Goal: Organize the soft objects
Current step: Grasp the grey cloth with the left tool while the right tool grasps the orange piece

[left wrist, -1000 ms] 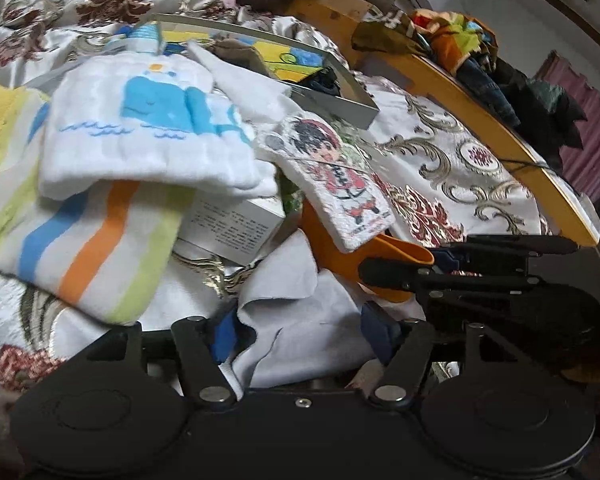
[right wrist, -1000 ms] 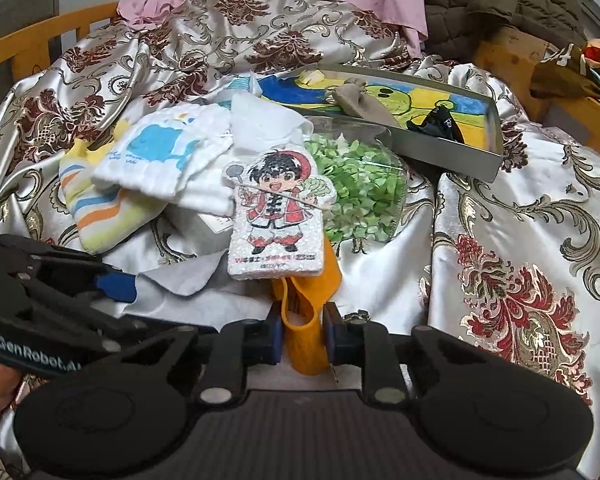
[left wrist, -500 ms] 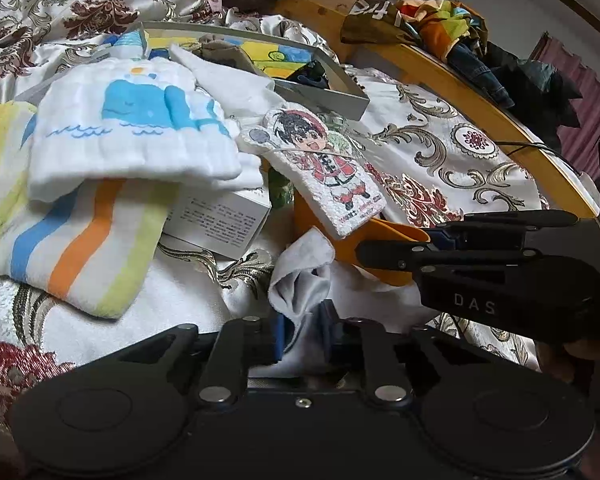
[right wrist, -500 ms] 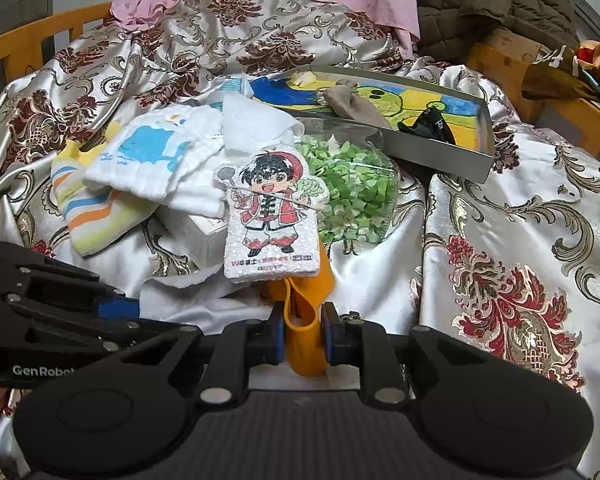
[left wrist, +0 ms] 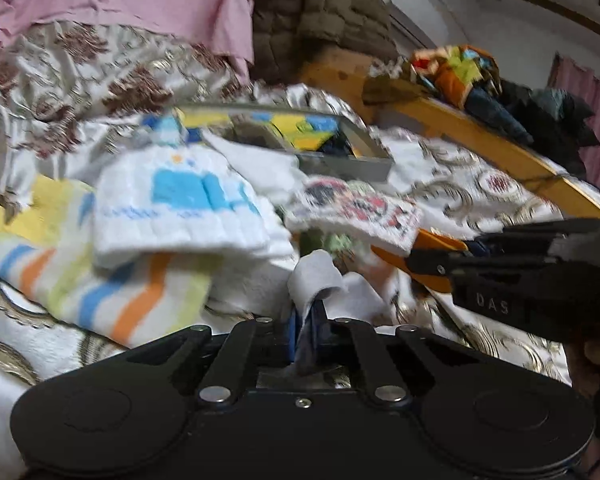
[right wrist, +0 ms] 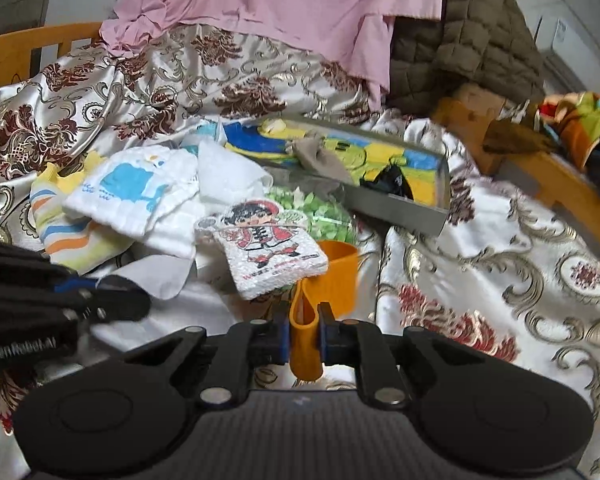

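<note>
My left gripper (left wrist: 306, 330) is shut on a white cloth (left wrist: 320, 280) and holds it lifted off the bed. My right gripper (right wrist: 305, 336) is shut on an orange rubbery strip (right wrist: 324, 280); a white towel with a cartoon boy (right wrist: 266, 246) rests on that strip. The strip (left wrist: 420, 252) and the cartoon towel (left wrist: 356, 208) also show in the left wrist view. A white whale-print cloth (right wrist: 128, 192) lies on a striped towel (right wrist: 68, 236) at the left. The left gripper shows at the right wrist view's left edge (right wrist: 112, 306).
A metal tray with a cartoon lining (right wrist: 400, 208) lies behind the pile, holding a grey and a black item. A bag of green bits (right wrist: 320, 216) sits under the cartoon towel. A wooden bed rail (left wrist: 500, 160) with piled clothes runs along the right.
My left gripper closed on the white cloth and lifted it. My right gripper rose and tilted with the orange strip, carrying the cartoon towel up. Both views tilted upward.
</note>
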`<state>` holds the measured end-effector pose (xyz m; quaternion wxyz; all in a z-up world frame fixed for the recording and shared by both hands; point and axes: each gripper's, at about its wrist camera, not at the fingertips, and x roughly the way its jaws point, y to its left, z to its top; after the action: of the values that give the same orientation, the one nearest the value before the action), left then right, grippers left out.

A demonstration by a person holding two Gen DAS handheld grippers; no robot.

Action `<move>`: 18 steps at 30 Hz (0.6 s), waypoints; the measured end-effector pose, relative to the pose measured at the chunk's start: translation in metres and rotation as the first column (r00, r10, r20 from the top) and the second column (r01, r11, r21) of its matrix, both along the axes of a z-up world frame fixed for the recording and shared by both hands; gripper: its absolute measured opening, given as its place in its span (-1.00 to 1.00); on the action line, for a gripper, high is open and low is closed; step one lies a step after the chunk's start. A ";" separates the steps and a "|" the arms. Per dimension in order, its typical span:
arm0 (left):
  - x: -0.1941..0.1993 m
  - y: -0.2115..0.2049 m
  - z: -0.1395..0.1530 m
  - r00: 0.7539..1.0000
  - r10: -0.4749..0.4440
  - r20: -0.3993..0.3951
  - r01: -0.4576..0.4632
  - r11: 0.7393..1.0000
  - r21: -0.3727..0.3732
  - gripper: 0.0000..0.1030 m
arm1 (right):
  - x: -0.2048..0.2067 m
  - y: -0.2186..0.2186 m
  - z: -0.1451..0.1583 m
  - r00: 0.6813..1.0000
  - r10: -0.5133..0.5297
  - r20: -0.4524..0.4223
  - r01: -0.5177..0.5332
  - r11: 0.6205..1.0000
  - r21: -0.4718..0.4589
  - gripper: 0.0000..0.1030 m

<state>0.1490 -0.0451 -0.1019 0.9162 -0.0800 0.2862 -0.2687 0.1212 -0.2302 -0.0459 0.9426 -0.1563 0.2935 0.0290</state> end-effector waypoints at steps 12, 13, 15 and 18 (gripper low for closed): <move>-0.023 -0.004 0.033 0.984 0.043 0.175 -0.056 0.996 0.072 -0.87 | -0.017 0.013 0.007 0.986 0.023 0.162 -0.003 0.993 -0.121 -0.73; -0.025 -0.005 0.038 0.982 0.044 0.184 -0.058 0.996 0.068 -0.87 | -0.018 0.012 0.008 0.984 0.021 0.177 0.001 0.992 -0.125 -0.73; -0.028 -0.006 0.044 0.979 0.050 0.199 -0.063 0.996 0.060 -0.87 | -0.020 0.010 0.010 0.980 0.018 0.200 0.008 0.992 -0.127 -0.73; -0.031 -0.007 0.055 0.977 0.063 0.204 -0.072 0.997 0.036 -0.87 | -0.024 0.008 0.013 0.973 0.015 0.232 0.015 0.992 -0.127 -0.72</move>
<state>0.1184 -0.0520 -0.0473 0.9508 -0.0420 0.1939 -0.2380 0.0976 -0.2223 -0.0329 0.9585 -0.2187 0.1826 -0.0085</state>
